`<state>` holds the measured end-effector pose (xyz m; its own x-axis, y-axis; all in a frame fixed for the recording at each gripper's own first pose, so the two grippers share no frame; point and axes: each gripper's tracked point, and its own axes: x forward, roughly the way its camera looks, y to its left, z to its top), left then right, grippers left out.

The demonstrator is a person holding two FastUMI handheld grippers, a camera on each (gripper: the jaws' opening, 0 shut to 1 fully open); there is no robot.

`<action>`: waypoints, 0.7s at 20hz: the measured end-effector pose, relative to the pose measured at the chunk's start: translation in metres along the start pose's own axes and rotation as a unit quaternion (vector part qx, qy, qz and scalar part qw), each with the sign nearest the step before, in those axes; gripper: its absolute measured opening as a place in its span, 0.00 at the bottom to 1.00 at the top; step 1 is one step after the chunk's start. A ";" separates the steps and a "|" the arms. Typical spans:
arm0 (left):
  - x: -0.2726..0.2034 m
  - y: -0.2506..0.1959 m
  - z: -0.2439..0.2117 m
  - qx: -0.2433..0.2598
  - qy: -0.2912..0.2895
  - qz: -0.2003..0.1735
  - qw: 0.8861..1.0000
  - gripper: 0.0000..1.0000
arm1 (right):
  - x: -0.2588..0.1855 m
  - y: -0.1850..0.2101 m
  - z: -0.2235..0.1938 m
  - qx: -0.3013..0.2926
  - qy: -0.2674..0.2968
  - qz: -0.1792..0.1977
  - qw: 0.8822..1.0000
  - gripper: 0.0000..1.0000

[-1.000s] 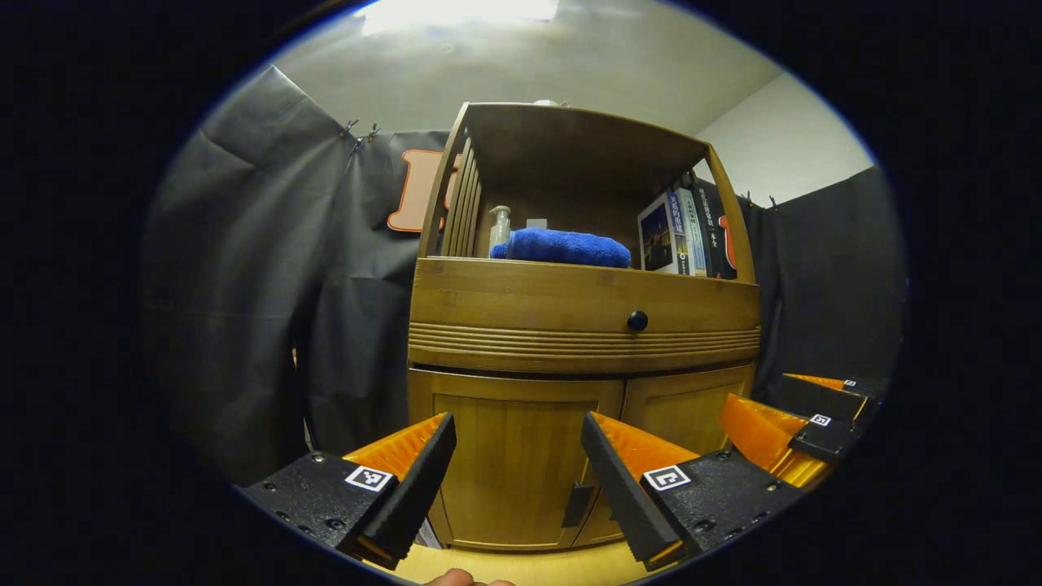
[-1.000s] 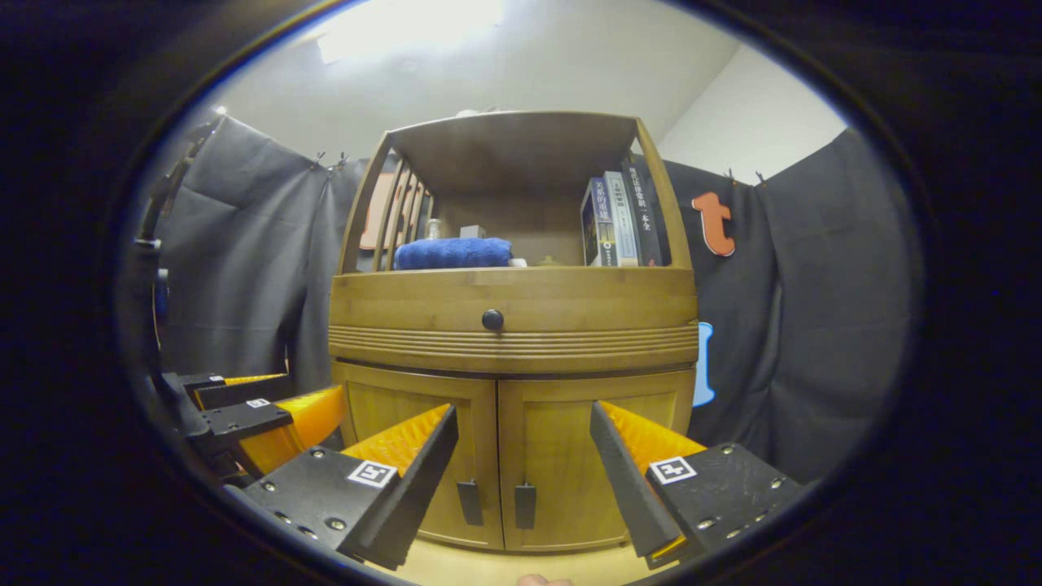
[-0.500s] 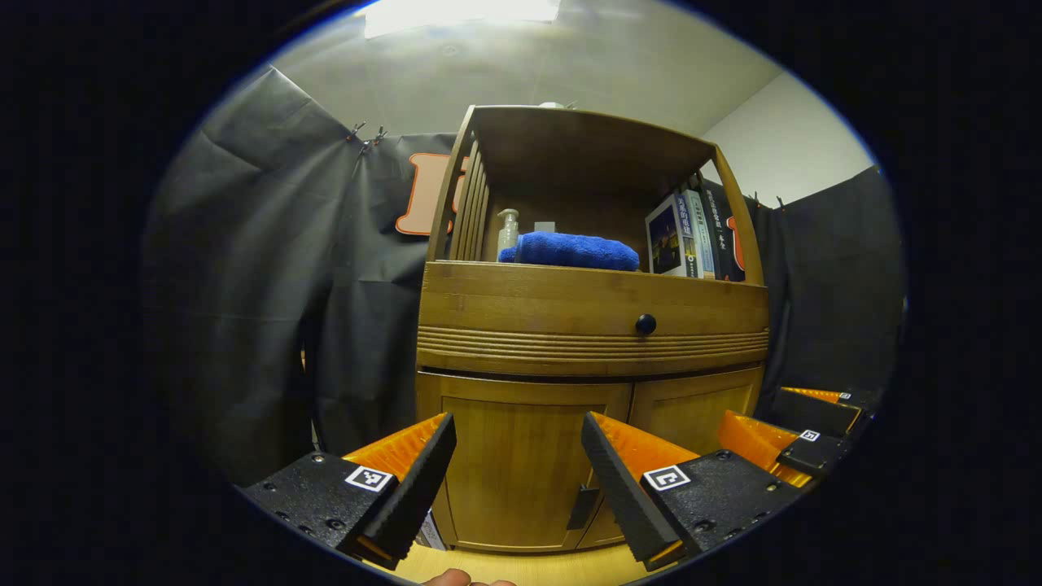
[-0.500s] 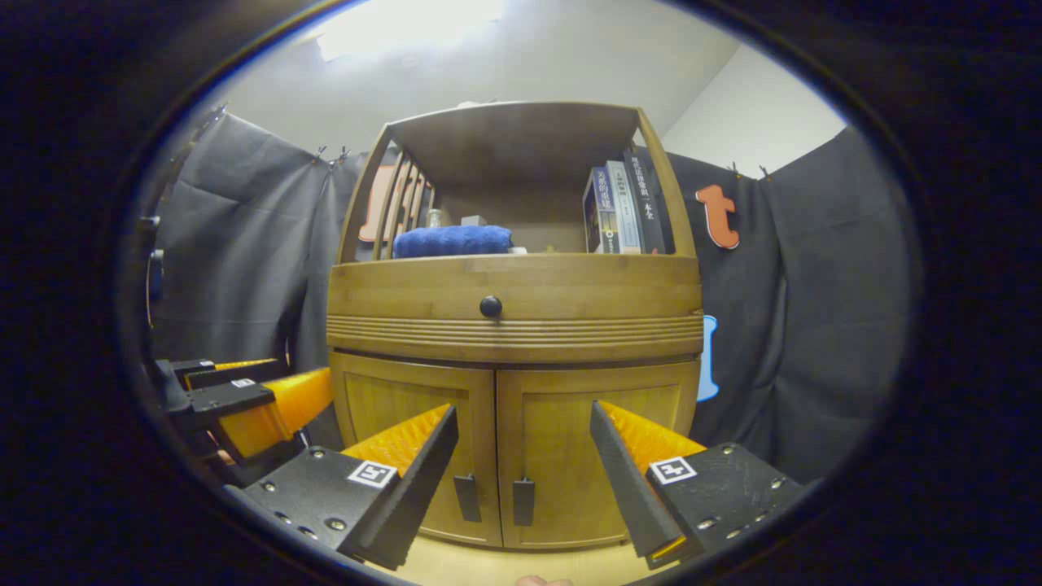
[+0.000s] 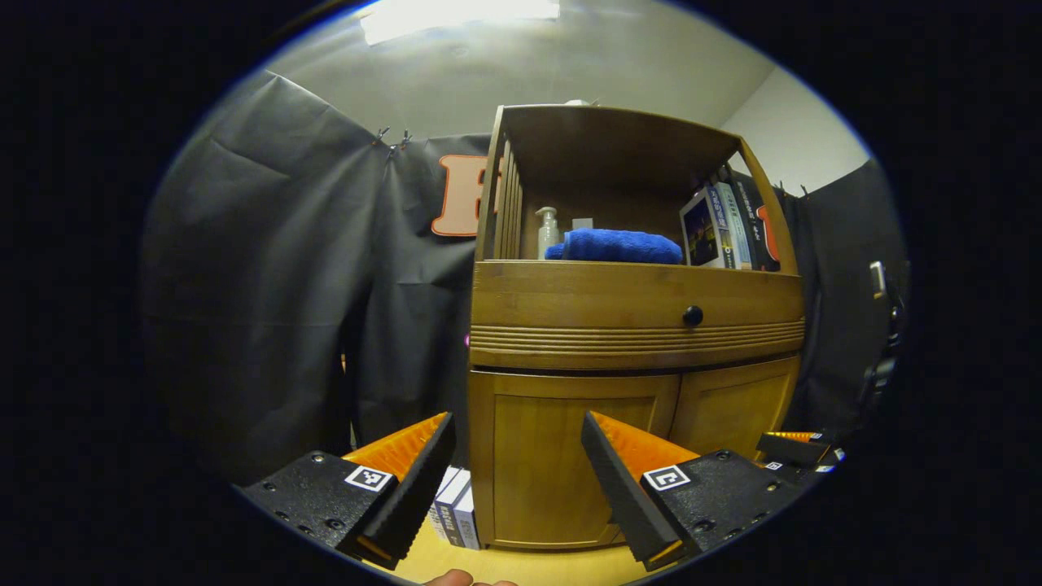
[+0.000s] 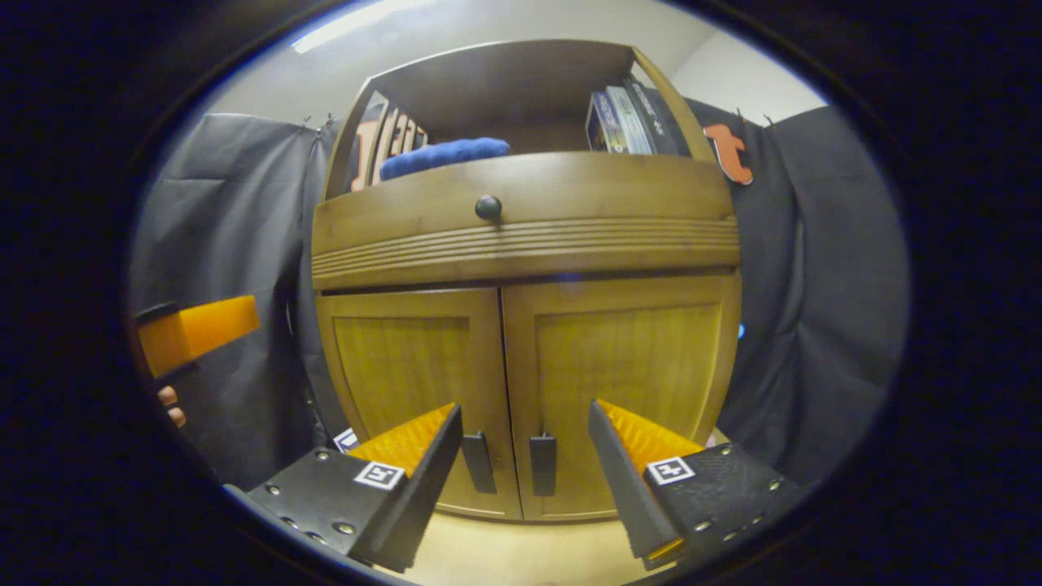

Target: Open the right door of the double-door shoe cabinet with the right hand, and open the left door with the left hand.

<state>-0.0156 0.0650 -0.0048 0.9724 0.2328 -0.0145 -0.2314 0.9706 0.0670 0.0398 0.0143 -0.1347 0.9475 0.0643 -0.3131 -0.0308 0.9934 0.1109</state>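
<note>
Right gripper view has the shoe cabinet [image 6: 525, 244] dead centre and close up, standing on a pale wooden floor [image 6: 521, 553]. Two doors down low, both shut: the left door [image 6: 411, 382] and the right door [image 6: 623, 382], each with one dark pull handle, so two handles sitting side by side at the middle seam, the left handle [image 6: 479, 461] and the right handle [image 6: 543, 465]. The right claw [image 6: 525, 464] has its fingers spread wide apart, not touching anything, and both handles sit in the gap between them, further back.

Above the doors there's one drawer front with a single round black knob [image 6: 488, 207]. Over that is an open shelf holding one rolled blue towel [image 6: 444, 156] and a row of books [image 6: 631, 120] on the right side.

Left gripper view sees the same cabinet [image 5: 635, 325] from off to its left, so the left door [image 5: 570, 460] faces the camera more. The left claw [image 5: 518, 480] is also spread apart and empty. One pump bottle [image 5: 547, 230] stands on the shelf beside the towel. A few books [image 5: 456, 513] stand on the floor next to the cabinet's left side. Black cloth hangs all round, pale ceiling with a light up top.
</note>
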 end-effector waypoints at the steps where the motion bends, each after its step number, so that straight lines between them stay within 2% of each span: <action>1: 0.000 0.005 0.001 0.001 -0.001 0.005 1.000 0.96 | 0.006 -0.001 -0.009 0.000 0.011 -0.004 1.000 0.80; 2: 0.001 0.009 0.001 0.002 -0.003 0.010 1.000 0.93 | 0.010 -0.002 -0.014 -0.001 0.021 -0.006 1.000 0.83; 4: 0.003 0.019 0.001 0.005 -0.003 0.021 1.000 0.96 | 0.025 -0.006 -0.026 0.002 0.033 -0.012 0.999 0.65; 5: 0.005 0.023 0.001 0.007 -0.003 0.026 1.000 0.93 | 0.030 -0.008 -0.033 0.002 0.042 -0.017 0.999 0.54; 7: 0.006 0.033 0.000 0.007 -0.002 0.036 0.999 0.96 | 0.049 -0.011 -0.043 0.000 0.054 -0.020 0.998 0.61; 9: 0.008 0.043 -0.003 0.007 0.000 0.046 0.999 0.96 | 0.054 -0.009 -0.052 0.005 0.065 -0.017 0.998 0.37; 11: 0.011 0.052 -0.006 0.009 0.003 0.056 0.998 0.93 | 0.067 -0.008 -0.059 0.001 0.073 -0.019 0.997 0.33; 13: 0.012 0.057 -0.008 0.011 0.004 0.066 0.998 0.93 | 0.076 -0.008 -0.063 -0.002 0.078 -0.024 0.997 0.33; 14: 0.014 0.062 -0.010 0.011 0.005 0.071 0.997 0.96 | 0.079 -0.009 -0.067 -0.002 0.080 -0.027 0.996 0.33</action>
<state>-0.0162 0.1290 -0.0103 0.9292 0.3693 -0.0133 -0.3666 0.9259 0.0911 0.0937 0.0171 -0.2232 0.8849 0.0245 -0.4652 0.0175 0.9962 0.0856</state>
